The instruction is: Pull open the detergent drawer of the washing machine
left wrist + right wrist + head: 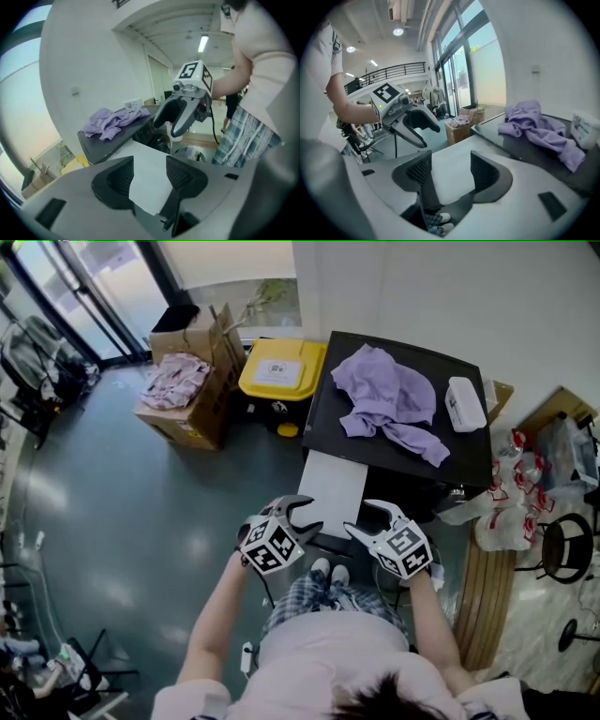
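From above, the washing machine's black top (375, 448) carries a purple cloth (389, 399) and a white box (465, 404). A flat white panel (333, 488) juts out from its front toward me; I cannot make out a detergent drawer, since the front face is hidden from above. My left gripper (305, 518) and right gripper (368, 521) hover side by side above the panel's near edge. Both are open and hold nothing. In the left gripper view the open gripper (150, 176) frames the white panel (147, 183). In the right gripper view the gripper (451, 171) is empty too.
A black bin with a yellow lid (279, 371) and a cardboard box of clothes (183, 390) stand left of the machine. Plastic bags (511, 498) and a black stool (567, 549) crowd the right side. Grey floor (141, 512) stretches to the left.
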A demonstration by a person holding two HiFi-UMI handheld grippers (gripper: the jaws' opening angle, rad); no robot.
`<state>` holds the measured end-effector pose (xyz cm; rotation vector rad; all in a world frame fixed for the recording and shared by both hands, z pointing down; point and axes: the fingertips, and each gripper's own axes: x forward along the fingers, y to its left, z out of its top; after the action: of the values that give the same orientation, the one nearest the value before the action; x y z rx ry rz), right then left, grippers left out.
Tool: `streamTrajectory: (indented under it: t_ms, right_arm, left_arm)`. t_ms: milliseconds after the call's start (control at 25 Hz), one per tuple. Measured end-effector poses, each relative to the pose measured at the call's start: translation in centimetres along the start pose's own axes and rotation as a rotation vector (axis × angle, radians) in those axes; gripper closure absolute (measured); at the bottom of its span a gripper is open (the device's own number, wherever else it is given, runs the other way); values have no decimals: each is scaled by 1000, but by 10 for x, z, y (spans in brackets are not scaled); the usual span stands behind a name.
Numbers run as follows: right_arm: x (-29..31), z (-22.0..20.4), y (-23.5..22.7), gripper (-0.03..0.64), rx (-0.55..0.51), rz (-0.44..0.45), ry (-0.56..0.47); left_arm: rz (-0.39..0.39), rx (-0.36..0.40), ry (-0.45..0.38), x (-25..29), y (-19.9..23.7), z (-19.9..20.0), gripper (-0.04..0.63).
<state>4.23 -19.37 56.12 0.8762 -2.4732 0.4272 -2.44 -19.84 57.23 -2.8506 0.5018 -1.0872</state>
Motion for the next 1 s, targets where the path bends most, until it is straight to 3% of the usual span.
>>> streamTrajectory:
  t_ms: [240,480,680,1000]
  right_arm:
    - [-61,54,-75,390,124,-240,-273]
    - [-124,82,-129,447,175,-487,-453]
    - [-160,86,-149,531,208,-633,-546]
    - [-187,74,-162,583,195,-806,-559]
  left_arm:
    - [160,-234,-225,-10,66,62,371]
    - [325,-361,-373,-22,118,104,425]
    - [396,-391,-443,-28,135,122,488]
    - [456,-378,-468,-26,141,125,555]
